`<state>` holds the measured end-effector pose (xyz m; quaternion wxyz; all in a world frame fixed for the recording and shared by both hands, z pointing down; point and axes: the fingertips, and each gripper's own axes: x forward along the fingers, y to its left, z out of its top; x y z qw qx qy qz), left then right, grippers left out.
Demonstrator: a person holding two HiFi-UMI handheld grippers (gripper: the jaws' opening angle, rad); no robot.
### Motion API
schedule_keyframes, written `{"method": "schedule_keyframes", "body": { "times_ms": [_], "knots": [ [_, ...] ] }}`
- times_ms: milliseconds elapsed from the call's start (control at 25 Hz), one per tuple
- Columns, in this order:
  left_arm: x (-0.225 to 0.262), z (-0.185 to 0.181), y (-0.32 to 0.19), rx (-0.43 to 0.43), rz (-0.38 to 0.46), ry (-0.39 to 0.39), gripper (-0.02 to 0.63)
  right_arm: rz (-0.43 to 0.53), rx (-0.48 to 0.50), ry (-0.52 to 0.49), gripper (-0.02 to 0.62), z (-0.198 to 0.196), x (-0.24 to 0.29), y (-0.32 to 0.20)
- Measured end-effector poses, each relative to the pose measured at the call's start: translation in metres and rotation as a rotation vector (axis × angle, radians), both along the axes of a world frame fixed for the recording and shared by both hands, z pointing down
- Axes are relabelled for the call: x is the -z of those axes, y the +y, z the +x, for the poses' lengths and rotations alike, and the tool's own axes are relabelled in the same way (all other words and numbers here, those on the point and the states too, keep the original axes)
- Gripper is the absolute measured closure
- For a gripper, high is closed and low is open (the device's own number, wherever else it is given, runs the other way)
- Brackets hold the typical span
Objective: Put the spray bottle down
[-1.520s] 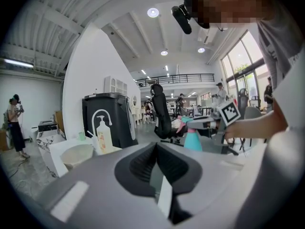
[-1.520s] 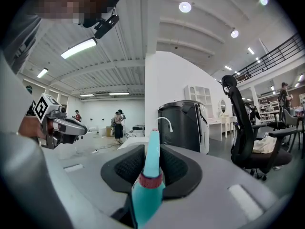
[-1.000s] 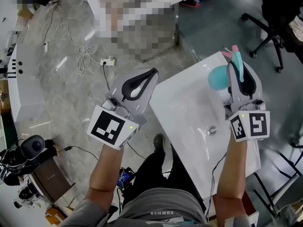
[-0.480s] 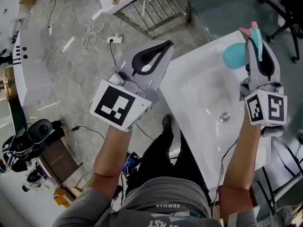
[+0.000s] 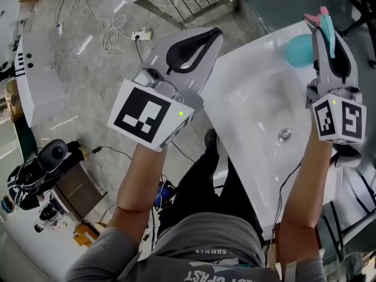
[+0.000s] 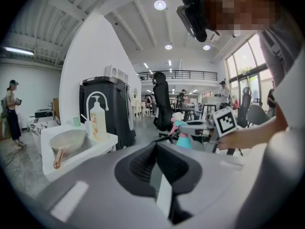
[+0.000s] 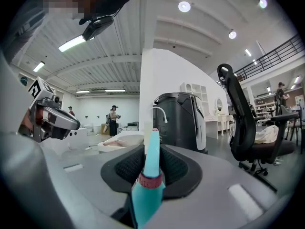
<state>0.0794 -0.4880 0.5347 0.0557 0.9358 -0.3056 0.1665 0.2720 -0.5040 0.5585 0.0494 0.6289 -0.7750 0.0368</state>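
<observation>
Over on the left, the left gripper [image 5: 211, 37] hangs over the bare floor beside the white sink [image 5: 247, 104]. Its jaws are pressed together with nothing between them, so it's out of this one.

Moving right, the sink is a smooth, sloped basin with a drain [image 5: 285, 135] near the middle and flatter rim at the edges.

At the far right, the right gripper [image 5: 332, 31] is clamped on the spray bottle [image 5: 298, 50], held up over the far corner of the sink and not resting on anything. The pads bite the narrow top part around the collar, the teal stem poking up between them, and the round teal body sticks out to the side.

My take is that it's a light plastic bottle, stiff at the neck and slick on that bulbous body, so the neck is the right place to hold it. I can't tell how full it is. The rounded body could tip or slide on the slope, so I'd aim for a flat bit.
</observation>
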Motion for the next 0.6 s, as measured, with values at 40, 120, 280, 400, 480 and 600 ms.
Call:
{"method": "schedule_keyframes", "body": {
  "times_ms": [40, 120, 280, 400, 480, 600],
  "knots": [
    [-0.001, 0.001, -0.001, -0.002, 0.005, 0.003, 0.604, 0.0, 0.001, 0.004, 0.491, 0.0, -0.002, -0.001],
    [-0.004, 0.002, -0.003, -0.004, 0.005, 0.004, 0.604, -0.001, 0.002, 0.008, 0.491, 0.002, -0.006, -0.003],
    [-0.012, 0.006, -0.002, -0.007, -0.003, 0.0, 0.604, 0.01, 0.0, 0.001, 0.489, 0.006, -0.011, -0.004],
    [-0.017, 0.009, -0.001, -0.011, -0.012, -0.003, 0.604, 0.022, 0.003, 0.001, 0.489, 0.007, -0.012, -0.005],
    [-0.018, 0.01, -0.002, -0.012, -0.012, -0.002, 0.604, 0.025, 0.009, 0.004, 0.488, 0.006, -0.013, -0.005],
    [-0.017, 0.01, -0.003, -0.012, -0.005, 0.003, 0.604, 0.023, 0.013, 0.016, 0.486, 0.006, -0.013, -0.005]
  ]
}}
